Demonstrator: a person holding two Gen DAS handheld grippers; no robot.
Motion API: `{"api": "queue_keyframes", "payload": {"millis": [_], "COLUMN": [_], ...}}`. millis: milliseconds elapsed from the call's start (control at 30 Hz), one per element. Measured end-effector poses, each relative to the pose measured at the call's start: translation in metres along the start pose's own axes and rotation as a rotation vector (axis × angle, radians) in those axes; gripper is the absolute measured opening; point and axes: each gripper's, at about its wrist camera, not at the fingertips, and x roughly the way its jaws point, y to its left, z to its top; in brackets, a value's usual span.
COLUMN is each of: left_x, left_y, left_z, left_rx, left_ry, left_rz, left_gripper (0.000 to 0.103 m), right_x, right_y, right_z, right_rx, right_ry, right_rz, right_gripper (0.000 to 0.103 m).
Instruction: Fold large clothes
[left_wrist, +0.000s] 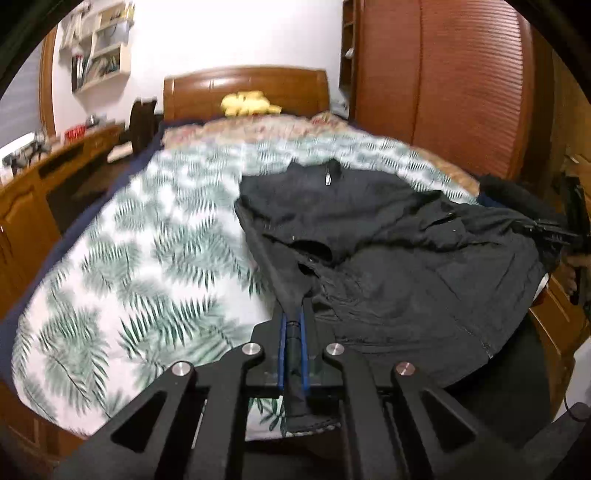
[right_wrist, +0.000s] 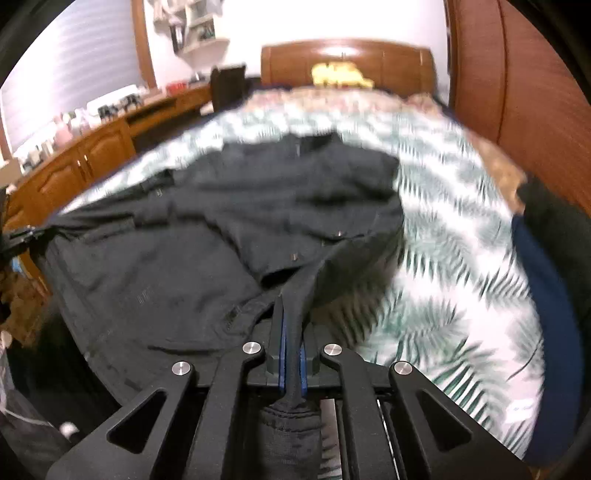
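A large black jacket (left_wrist: 388, 236) lies spread on the bed with the leaf-print cover (left_wrist: 129, 240), collar and zip pull toward the headboard. My left gripper (left_wrist: 294, 321) is shut on a bunched edge of the jacket at its left side. In the right wrist view the jacket (right_wrist: 221, 221) fills the left and middle, and my right gripper (right_wrist: 291, 332) is shut on its right edge. The right gripper also shows at the far right of the left wrist view (left_wrist: 574, 236), holding the stretched fabric. The lower hem hangs off the foot of the bed.
A wooden headboard (left_wrist: 243, 88) with a yellow item (left_wrist: 247, 103) stands at the far end. A wooden desk and cabinets (left_wrist: 37, 177) run along the left. A red-brown wardrobe (left_wrist: 461, 81) stands on the right. Another dark garment (right_wrist: 554, 221) lies at the bed's right edge.
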Motion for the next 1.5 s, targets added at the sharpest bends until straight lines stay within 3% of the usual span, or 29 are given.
{"api": "queue_keyframes", "payload": {"millis": [200, 367, 633, 733, 900, 1067, 1267, 1500], "left_x": [-0.056, -0.102, -0.186, -0.194, -0.160, -0.097, -0.019, 0.077], "left_y": [-0.005, -0.005, -0.029, -0.032, -0.030, -0.019, -0.007, 0.016], "left_z": [0.024, 0.039, 0.031, 0.029, 0.037, 0.063, 0.107, 0.145], "left_rx": [0.017, 0.022, 0.045, 0.046, 0.047, 0.021, 0.021, -0.040], "left_ry": [-0.103, -0.168, -0.285, -0.283, -0.221, -0.167, -0.185, -0.166], "left_rz": [-0.017, -0.011, 0.004, -0.005, 0.000, 0.005, 0.083, 0.118], "left_gripper": [0.003, 0.003, 0.003, 0.003, 0.004, 0.004, 0.004, 0.004], "right_x": [-0.064, -0.112, -0.200, -0.216, -0.187, -0.123, -0.048, 0.061], "right_y": [0.012, 0.017, 0.020, 0.024, 0.017, -0.004, -0.042, -0.084], "right_z": [0.028, 0.038, 0.028, 0.023, 0.016, 0.017, 0.048, 0.100], "right_rx": [-0.010, -0.024, -0.018, -0.032, -0.036, -0.002, 0.027, 0.069], "right_ry": [-0.122, -0.169, -0.283, -0.297, -0.242, -0.156, -0.136, -0.104], "right_rz": [0.008, -0.012, -0.038, -0.027, -0.024, -0.052, -0.107, -0.153], "right_gripper": [0.002, 0.002, 0.002, 0.002, 0.002, 0.002, 0.002, 0.002]}}
